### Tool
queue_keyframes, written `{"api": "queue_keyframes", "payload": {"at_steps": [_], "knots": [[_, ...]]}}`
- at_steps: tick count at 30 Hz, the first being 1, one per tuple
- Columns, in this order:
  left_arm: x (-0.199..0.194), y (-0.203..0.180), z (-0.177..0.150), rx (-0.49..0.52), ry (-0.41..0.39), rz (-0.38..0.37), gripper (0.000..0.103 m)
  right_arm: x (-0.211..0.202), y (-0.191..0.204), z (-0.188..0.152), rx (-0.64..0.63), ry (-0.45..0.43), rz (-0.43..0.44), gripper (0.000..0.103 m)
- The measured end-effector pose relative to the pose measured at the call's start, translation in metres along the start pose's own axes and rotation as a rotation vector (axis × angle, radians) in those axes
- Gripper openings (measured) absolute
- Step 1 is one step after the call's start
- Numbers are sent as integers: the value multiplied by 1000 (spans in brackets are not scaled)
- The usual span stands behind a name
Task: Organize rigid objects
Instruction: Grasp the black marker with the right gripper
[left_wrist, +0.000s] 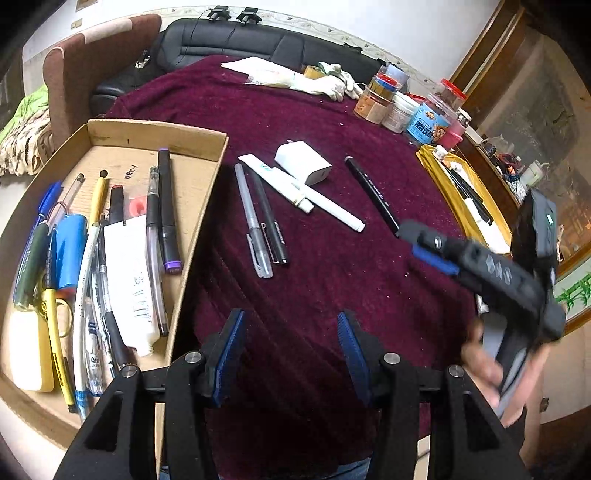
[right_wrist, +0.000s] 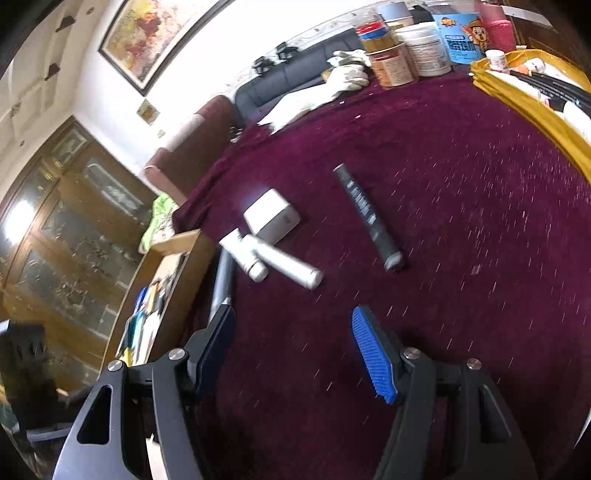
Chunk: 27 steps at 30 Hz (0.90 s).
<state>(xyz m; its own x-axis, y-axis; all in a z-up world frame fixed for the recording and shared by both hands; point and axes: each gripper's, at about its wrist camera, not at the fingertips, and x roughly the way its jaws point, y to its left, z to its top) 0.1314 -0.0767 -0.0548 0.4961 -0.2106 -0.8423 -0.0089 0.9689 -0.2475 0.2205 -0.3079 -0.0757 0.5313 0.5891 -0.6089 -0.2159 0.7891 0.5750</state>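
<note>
Black pen (right_wrist: 369, 218) right of the charger (right_wrist: 272, 215): both my jaws gape empty; I'd straddle its middle squarely.

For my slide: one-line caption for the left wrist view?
Open left hand-held gripper above maroon tablecloth; loose pens beside brown cardboard tray.

My left claw (left_wrist: 291, 354) is tilted steeply downward, its blue pads parted with nothing between them. My right claw (right_wrist: 295, 350) stands spread wide and empty, angled down more gently. My right hand (left_wrist: 484, 369) wraps its handle at the frame's edge.
</note>
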Motion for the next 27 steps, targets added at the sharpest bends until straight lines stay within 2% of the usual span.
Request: {"api": "queue_keyframes", "payload": {"at_steps": [6,9,12,14,15,17,20,25,27], "knots": [[-1,10,7,-21,-1,0,54,27,-18,46,39,-20,-162,65],[0,13,10,-29,1,2,54,45,-24,58,36,-2,-220,58],[1,14,14,-34,1,5,54,63,-26,61,29,29,-273,50],[1,14,16,-36,1,3,54,68,-21,59,-8,16,-314,45],[2,13,16,-36,2,3,54,69,-18,58,-29,12,-339,32],[3,11,17,-34,5,4,54,71,-14,53,-76,10,-401,22],[6,7,18,-30,13,3,54,62,-16,44,-72,22,-395,14],[8,-2,25,-42,29,-9,55,29,-27,14,8,30,-307,14],[10,-9,34,-43,24,-12,62,18,-28,1,24,21,-300,14]]}}
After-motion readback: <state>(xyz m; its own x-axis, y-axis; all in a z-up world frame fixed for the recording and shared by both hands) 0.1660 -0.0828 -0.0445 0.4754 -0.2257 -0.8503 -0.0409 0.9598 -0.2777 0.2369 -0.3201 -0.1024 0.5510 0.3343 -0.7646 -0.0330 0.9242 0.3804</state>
